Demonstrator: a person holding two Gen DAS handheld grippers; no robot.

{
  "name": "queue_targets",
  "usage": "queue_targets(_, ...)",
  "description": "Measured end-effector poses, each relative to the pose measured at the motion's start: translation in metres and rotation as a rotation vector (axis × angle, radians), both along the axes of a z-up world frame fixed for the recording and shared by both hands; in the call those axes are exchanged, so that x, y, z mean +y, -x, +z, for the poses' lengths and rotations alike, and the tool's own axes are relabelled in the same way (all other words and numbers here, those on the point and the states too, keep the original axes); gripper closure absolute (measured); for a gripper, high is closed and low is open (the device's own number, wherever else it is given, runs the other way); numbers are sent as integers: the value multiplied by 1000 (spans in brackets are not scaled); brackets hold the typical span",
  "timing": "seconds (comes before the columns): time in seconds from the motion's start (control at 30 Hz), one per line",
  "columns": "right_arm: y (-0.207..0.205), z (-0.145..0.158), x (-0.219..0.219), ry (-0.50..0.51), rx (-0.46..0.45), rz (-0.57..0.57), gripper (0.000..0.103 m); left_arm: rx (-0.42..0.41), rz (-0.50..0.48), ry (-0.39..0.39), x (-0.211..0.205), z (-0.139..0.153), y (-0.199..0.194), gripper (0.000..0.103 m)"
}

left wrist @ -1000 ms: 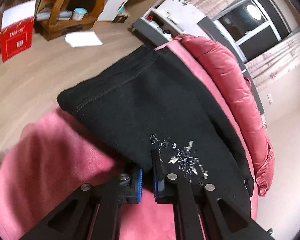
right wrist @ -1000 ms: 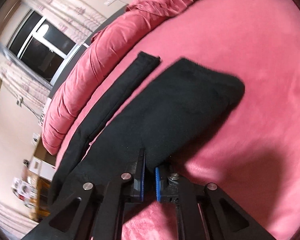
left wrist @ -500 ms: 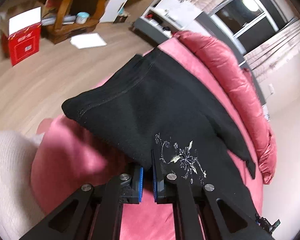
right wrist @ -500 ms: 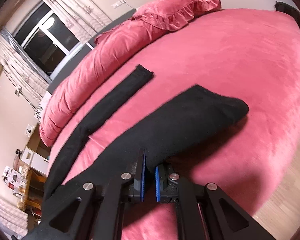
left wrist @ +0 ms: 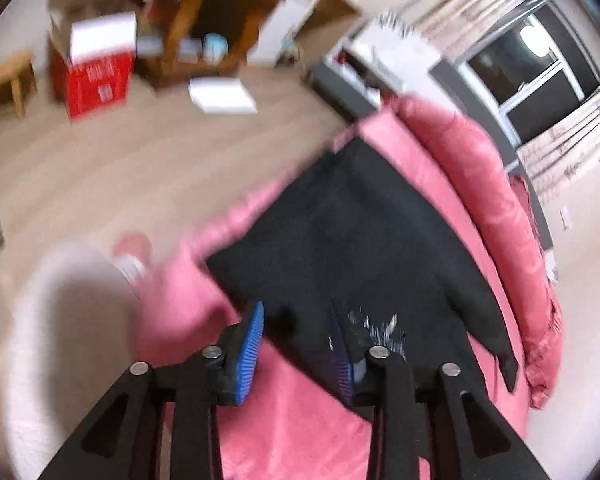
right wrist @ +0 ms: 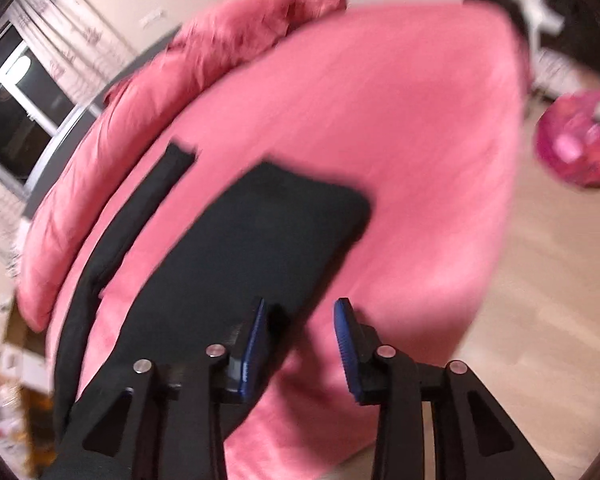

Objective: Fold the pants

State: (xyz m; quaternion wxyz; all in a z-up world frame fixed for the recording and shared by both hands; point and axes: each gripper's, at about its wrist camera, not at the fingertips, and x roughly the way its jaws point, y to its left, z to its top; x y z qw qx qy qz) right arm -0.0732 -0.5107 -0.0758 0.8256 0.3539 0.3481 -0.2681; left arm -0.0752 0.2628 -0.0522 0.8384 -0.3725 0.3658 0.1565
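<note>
Black pants (left wrist: 360,240) lie on a round pink bed (left wrist: 300,420), the waist end with a silver embroidered motif (left wrist: 380,328) nearest me. My left gripper (left wrist: 298,344) is opening, its blue pads apart with the waist edge loose between them. In the right wrist view the folded-over leg (right wrist: 252,248) lies flat on the bed (right wrist: 400,120), and the other leg (right wrist: 140,216) runs as a narrow strip to its left. My right gripper (right wrist: 300,340) is opening too, with the leg's edge beside its left finger (right wrist: 256,344) and not pressed. Both views are blurred.
Red pillows (left wrist: 492,200) line the bed's far rim below a dark window (left wrist: 532,64). On the wooden floor stand a red box (left wrist: 96,80), a wooden shelf unit (left wrist: 220,20), a white sheet (left wrist: 222,96) and a stool (left wrist: 10,76). A pale trouser leg (left wrist: 72,320) is at left. A pink round object (right wrist: 576,140) sits right of the bed.
Both grippers were shut on the pants' edge and their jaws now stand apart. The lifted fabric has dropped onto the bed. Both cameras have pulled back, showing more floor.
</note>
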Motion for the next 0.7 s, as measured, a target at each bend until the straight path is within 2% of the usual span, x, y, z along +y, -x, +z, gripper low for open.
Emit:
queue_targets(0.07,1,20,5,107,-6,1,64,-34,15,-67,5,18,-1,59)
queue_targets(0.13,-11,39,22,214,-19,65,54,-45,-5,-98,9,27,-18,41)
queue_targets(0.2,-31,45,41,246,-35,158,45,-42,-48,-107,11,31,-43,37)
queue_targets(0.33,-95,27,101,195,-18,405,44,-4,-170,-114,11,30,-126,36)
queue_targets(0.43,-132,7,141,145,-8,503,44,15,-271,-158,9,28,-188,36)
queue_targets(0.5,-155,-6,166,112,8,545,44,42,-300,-186,12,23,-234,36)
queue_targets(0.7,-177,-19,218,136,57,662,44,101,-240,-194,48,2,-324,36)
